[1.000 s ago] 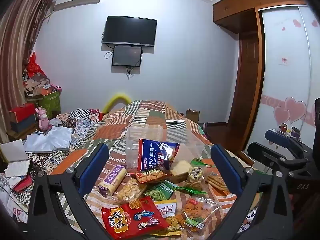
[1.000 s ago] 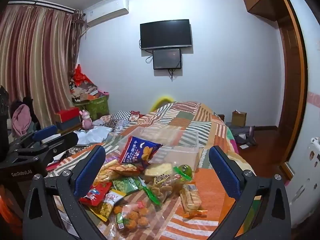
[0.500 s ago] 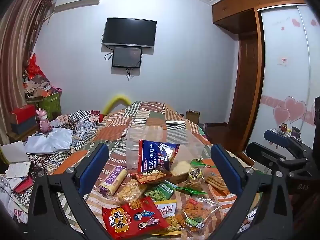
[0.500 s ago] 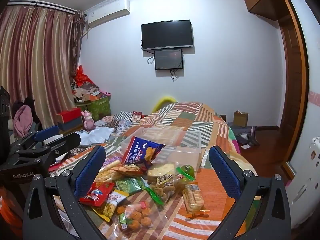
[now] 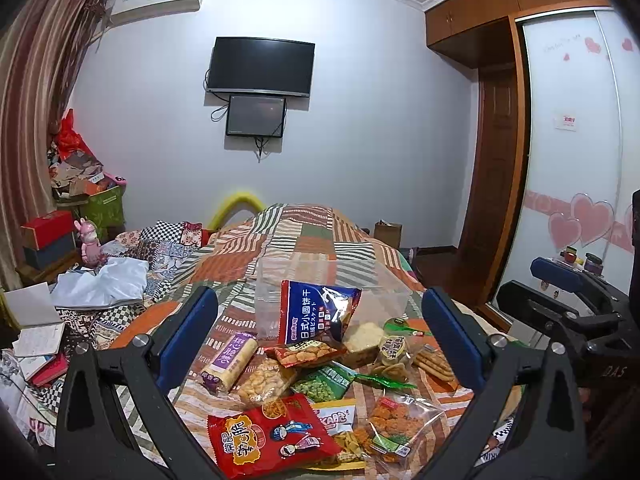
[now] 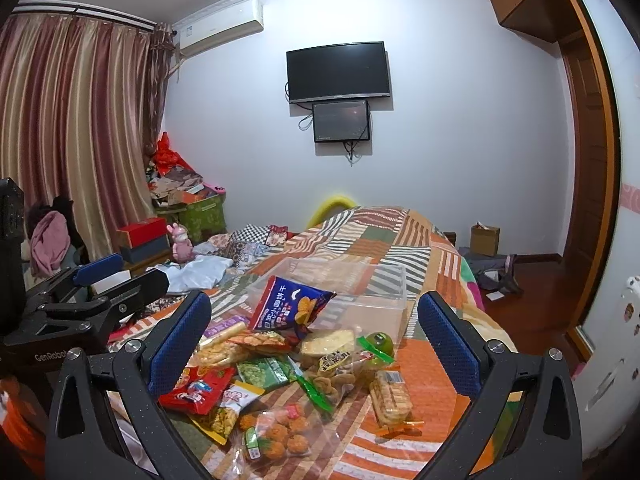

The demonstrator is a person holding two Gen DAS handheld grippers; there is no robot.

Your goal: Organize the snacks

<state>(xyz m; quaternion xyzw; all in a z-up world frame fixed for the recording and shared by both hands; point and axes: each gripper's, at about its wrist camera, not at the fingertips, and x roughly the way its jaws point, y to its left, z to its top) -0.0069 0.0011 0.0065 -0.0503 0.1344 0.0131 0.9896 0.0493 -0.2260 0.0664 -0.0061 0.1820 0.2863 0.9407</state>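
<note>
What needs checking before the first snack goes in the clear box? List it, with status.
1. Left hand-held gripper open, holding nothing: ok.
2. Right hand-held gripper open, holding nothing: ok.
3. Clear plastic box without a lid, opening upward: ok.
4. Box free for loading: not ok; the blue biscuit bag leans against its front wall.
5. Snacks separated for single picks: not ok; the red packet and neighbours overlap.
6. Whether the box sits steady on the patchwork quilt: cannot tell.
</note>
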